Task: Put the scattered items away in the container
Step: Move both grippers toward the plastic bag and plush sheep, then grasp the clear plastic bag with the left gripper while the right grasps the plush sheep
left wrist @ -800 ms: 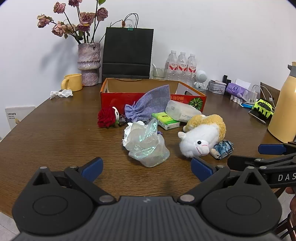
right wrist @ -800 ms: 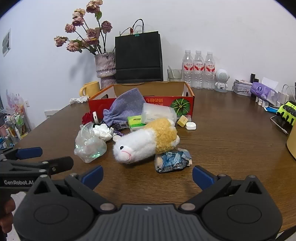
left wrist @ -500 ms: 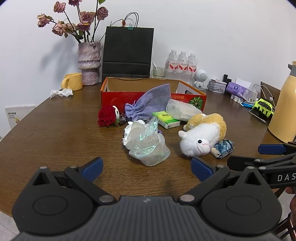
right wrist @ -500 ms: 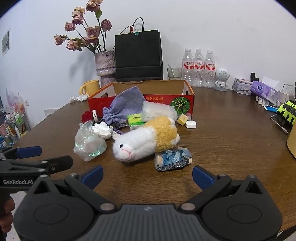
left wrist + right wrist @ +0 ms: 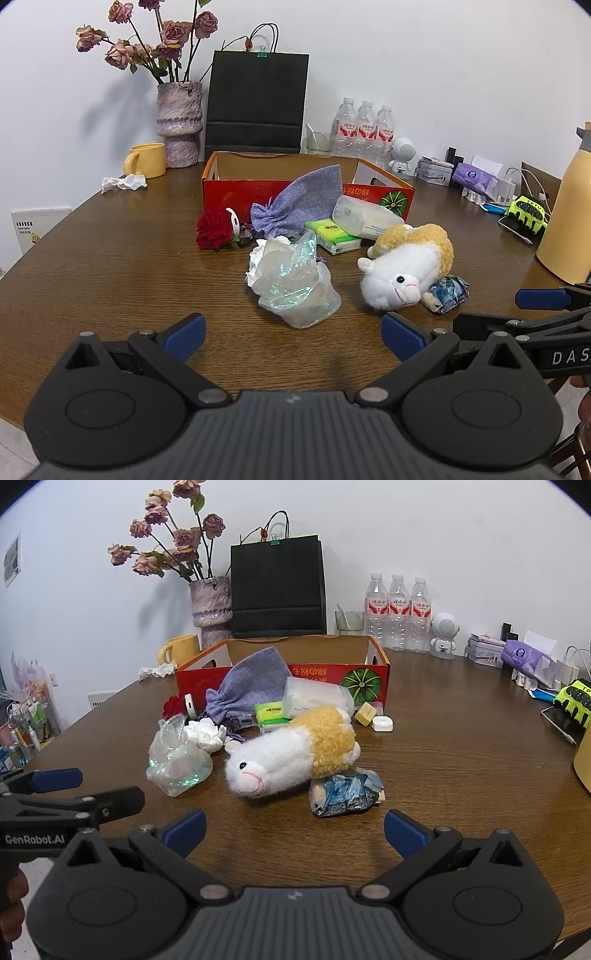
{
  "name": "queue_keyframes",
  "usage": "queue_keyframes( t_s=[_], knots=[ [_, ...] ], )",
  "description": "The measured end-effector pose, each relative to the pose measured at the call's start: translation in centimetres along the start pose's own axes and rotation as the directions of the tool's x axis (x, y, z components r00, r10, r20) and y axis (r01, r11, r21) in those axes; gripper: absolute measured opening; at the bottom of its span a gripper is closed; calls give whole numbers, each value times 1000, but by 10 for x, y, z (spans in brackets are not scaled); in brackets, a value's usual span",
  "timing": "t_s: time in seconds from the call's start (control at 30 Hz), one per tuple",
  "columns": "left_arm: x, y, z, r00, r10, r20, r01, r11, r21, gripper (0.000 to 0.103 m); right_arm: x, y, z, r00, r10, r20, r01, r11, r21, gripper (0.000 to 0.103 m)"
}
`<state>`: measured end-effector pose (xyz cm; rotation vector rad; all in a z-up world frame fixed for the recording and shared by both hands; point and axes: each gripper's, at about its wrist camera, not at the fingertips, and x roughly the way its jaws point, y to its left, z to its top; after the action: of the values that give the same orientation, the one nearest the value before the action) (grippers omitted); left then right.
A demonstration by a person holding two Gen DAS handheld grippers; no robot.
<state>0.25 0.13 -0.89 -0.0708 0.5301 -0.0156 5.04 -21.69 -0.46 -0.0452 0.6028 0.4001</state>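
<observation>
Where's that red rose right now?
The red rose lies on the table at the left end of the pile, just in front of the red box and beside the purple pouch.

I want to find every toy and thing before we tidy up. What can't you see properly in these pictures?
- Box inside: both views, its front wall and the purple pouch hide the floor.
- Red rose: right view, mostly behind the crinkly plastic bag.
- Snack packet: left view, partly under the plush toy.
- Yellow flask: cut by the left view's edge.
</observation>
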Motion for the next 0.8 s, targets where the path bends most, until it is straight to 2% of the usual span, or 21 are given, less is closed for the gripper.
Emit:
queue_keyframes(
  t_s=[0.53,0.7,0.8],
  knots=[
    [5,1,-1,1000,-4,-17,3,1000,-10,103,3,-1,-3,1000,3,-12,-3,1000,3,103],
    [14,6,9,1000,3,-25,-4,999,-33,103,13,-3,10,1000,-12,3,12,999,-36,103],
    [24,10,20,1000,-15,-27,13,998,-68,103,24,-10,27,999,-18,26,18,1000,-7,103]
  ],
)
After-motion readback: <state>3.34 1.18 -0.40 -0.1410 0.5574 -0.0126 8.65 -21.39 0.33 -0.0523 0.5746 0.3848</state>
